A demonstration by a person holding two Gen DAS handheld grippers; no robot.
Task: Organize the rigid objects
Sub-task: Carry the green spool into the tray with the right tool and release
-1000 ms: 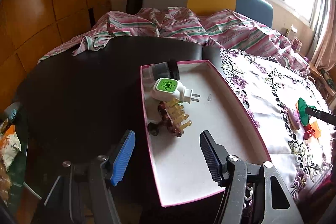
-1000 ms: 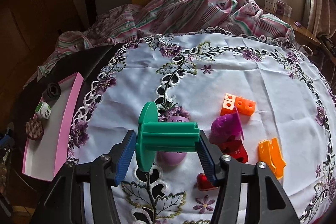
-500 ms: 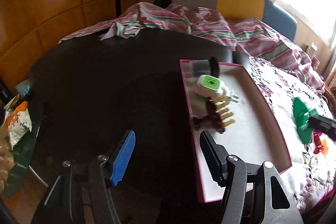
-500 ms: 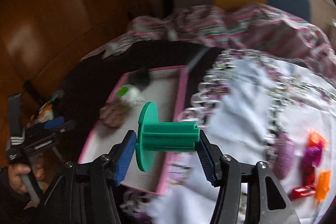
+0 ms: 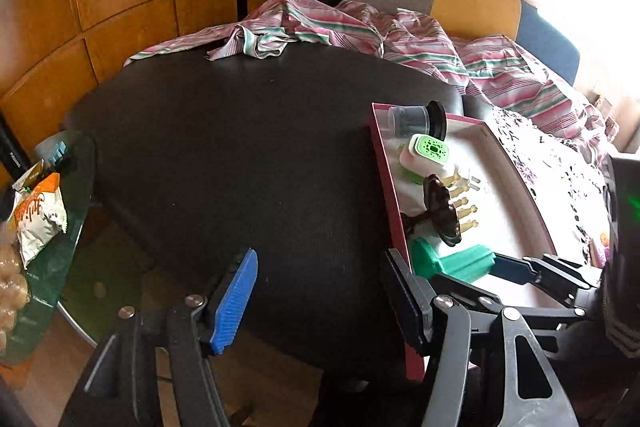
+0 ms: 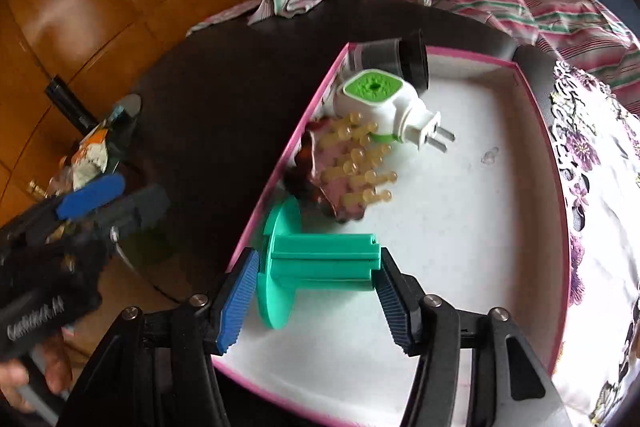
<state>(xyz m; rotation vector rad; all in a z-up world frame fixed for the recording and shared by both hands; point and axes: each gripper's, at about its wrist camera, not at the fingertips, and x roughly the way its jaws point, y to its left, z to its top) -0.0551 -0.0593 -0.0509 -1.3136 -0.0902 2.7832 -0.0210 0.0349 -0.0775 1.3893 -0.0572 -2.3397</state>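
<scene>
My right gripper [image 6: 316, 287] is shut on a green spool [image 6: 320, 259], flange to the left. It holds the spool low over the near left part of the pink-rimmed white tray [image 6: 560, 227]; I cannot tell whether it touches. In the tray lie a brown peg brush [image 6: 344, 171], a white plug-in device with a green top [image 6: 376, 99] and a grey-black cup [image 6: 396, 63]. My left gripper [image 5: 320, 303] stands open over the black table [image 5: 240, 167], left of the tray's rim [image 5: 384, 163]. The spool [image 5: 452, 261] also shows there beside the right gripper's finger [image 5: 516, 269].
A striped cloth [image 5: 320, 27] is bunched at the table's far side. A floral tablecloth [image 6: 592, 163] lies right of the tray. A glass side table [image 5: 76, 227] with snack bags stands low at the left. A hand [image 6: 52, 367] holds the left gripper [image 6: 104, 199].
My right gripper carried the green spool from the floral cloth leftward to over the tray. My left gripper shifted left, off the tray and over the black table.
</scene>
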